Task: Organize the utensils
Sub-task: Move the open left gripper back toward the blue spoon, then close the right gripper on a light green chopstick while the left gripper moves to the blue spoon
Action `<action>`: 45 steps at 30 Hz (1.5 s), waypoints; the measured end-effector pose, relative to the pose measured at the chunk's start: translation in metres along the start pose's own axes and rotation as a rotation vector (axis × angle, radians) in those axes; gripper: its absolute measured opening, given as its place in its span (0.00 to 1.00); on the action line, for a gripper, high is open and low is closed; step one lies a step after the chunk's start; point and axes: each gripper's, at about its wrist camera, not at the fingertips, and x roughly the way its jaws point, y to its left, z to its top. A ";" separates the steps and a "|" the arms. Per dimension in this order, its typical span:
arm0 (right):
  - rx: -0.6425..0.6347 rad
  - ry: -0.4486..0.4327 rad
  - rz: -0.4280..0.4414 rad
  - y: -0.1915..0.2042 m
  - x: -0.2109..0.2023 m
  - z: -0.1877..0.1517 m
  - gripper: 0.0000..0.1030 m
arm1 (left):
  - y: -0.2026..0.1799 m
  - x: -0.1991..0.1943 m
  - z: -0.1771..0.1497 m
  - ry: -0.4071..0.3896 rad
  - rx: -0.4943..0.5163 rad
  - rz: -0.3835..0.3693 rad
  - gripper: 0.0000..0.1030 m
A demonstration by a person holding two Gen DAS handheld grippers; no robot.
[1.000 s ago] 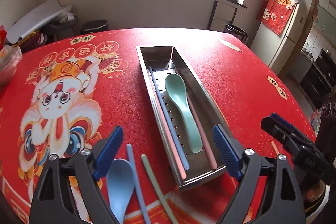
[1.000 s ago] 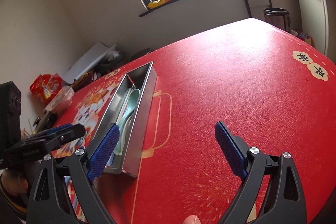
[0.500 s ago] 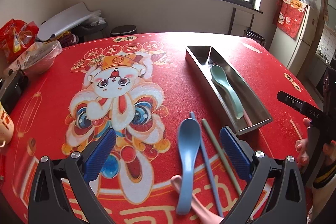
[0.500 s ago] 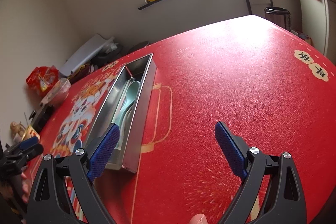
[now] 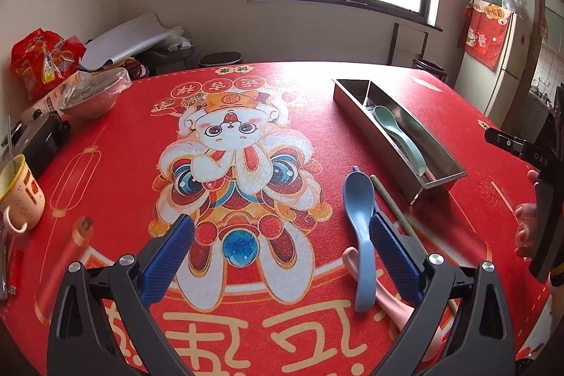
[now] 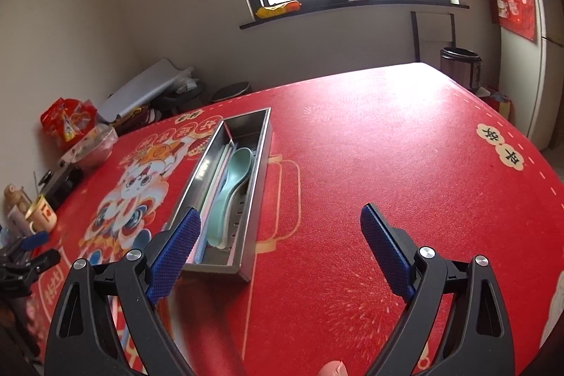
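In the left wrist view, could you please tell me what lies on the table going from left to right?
Yellow mug → foil-covered bowl → blue spoon → green chopstick → steel utensil tray, which holds the mint-green spoon.

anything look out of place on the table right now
Yes: a blue spoon lies loose on the red tablecloth, crossing a pink spoon, with a green chopstick beside them, all outside the metal tray.
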 end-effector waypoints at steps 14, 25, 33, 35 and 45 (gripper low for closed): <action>-0.149 0.136 -0.013 0.056 -0.012 -0.044 0.86 | 0.030 -0.017 -0.034 -0.063 -0.024 -0.024 0.94; -0.255 0.231 -0.010 0.093 0.008 -0.066 0.86 | 0.025 -0.004 -0.046 -0.058 -0.004 -0.028 0.94; -0.352 0.315 -0.007 0.126 0.034 -0.073 0.64 | 0.033 -0.002 -0.047 -0.044 -0.045 0.010 0.94; -0.368 0.336 -0.014 0.131 0.040 -0.077 0.54 | 0.032 -0.004 -0.048 -0.054 -0.040 0.019 0.94; -0.428 0.376 0.047 0.140 0.044 -0.086 0.20 | 0.034 -0.003 -0.047 -0.048 -0.049 0.031 0.94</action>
